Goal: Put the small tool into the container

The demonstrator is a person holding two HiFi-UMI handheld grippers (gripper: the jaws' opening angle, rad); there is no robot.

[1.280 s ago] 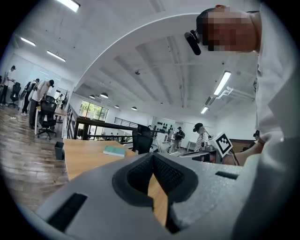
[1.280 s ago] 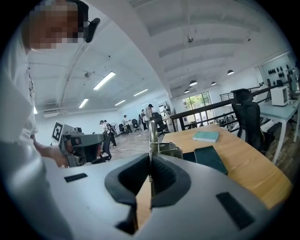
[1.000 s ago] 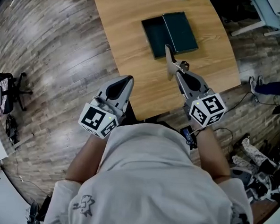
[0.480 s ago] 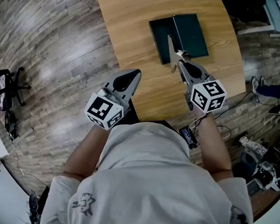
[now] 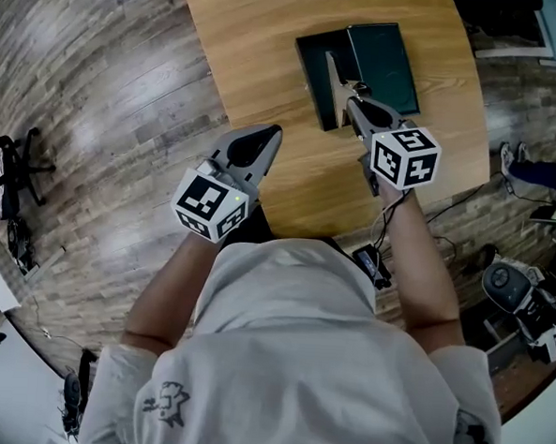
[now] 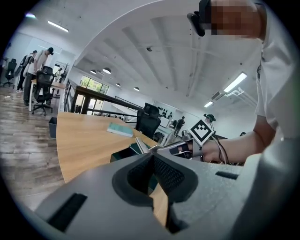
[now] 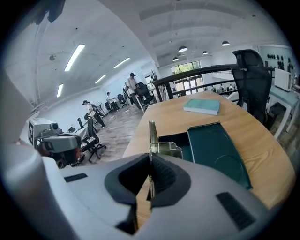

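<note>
A dark green container [image 5: 387, 59] lies open on the wooden table [image 5: 261, 46], box half at the left and lid at the right. My right gripper [image 5: 354, 101] is shut on the small metal tool [image 5: 332, 79], whose thin blade points away from me over the box half's near edge. In the right gripper view the tool [image 7: 152, 136] stands upright between the pads, with the container [image 7: 213, 147] just beyond. My left gripper [image 5: 262, 138] hovers at the table's near edge, shut, nothing in it. The left gripper view shows its pads [image 6: 161, 171] together, and the tool [image 6: 140, 144].
A teal book [image 7: 201, 106] lies farther back on the table. A black office chair [image 7: 251, 70] stands behind the table at the right. Another chair [image 5: 14, 167] is on the wood floor at the left. Cables and gear [image 5: 526, 307] crowd the floor at the right.
My right gripper has carried the tool forward across the table, so its blade now reaches over the container. The left gripper has shifted slightly forward and stays shut.
</note>
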